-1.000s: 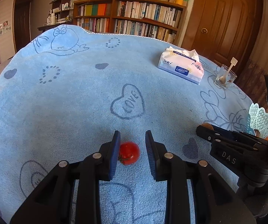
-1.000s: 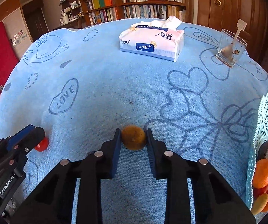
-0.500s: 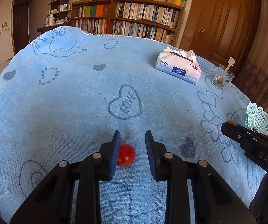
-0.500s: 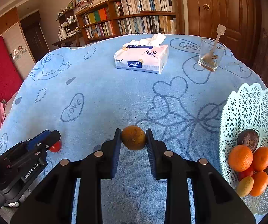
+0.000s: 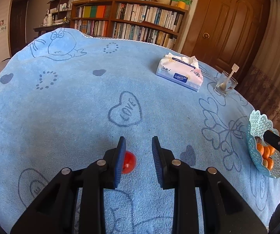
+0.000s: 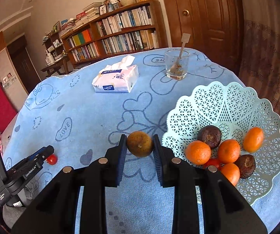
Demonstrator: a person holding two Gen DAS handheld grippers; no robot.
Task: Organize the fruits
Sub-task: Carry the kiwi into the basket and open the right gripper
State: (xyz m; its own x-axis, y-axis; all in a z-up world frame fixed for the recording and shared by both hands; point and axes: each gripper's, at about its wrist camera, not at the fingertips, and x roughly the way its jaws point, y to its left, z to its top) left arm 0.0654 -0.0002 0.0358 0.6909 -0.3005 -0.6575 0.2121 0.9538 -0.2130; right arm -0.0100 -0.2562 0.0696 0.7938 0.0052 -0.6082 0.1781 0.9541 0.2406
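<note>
1. My right gripper (image 6: 139,145) has its blue-padded jaws clamped on a round, brownish-yellow speckled fruit (image 6: 139,144), held clear above the blue towel-like tablecloth with heart drawings (image 6: 93,117).
2. Just right of my fingertips sits a pale mint plastic lattice basket (image 6: 227,105) with a scalloped rim.
3. Inside it I see several orange mandarins (image 6: 198,152), two dark purple wrinkled fruits (image 6: 209,136) and a small red tomato (image 6: 212,162).
4. Far left and lower, the left gripper (image 6: 42,155) rests beside a small red cherry tomato (image 6: 52,159) on the cloth.
5. Ahead lie a white soft tissue pack (image 6: 115,80) and a clear drinking glass (image 6: 177,66) holding a spoon.
</note>
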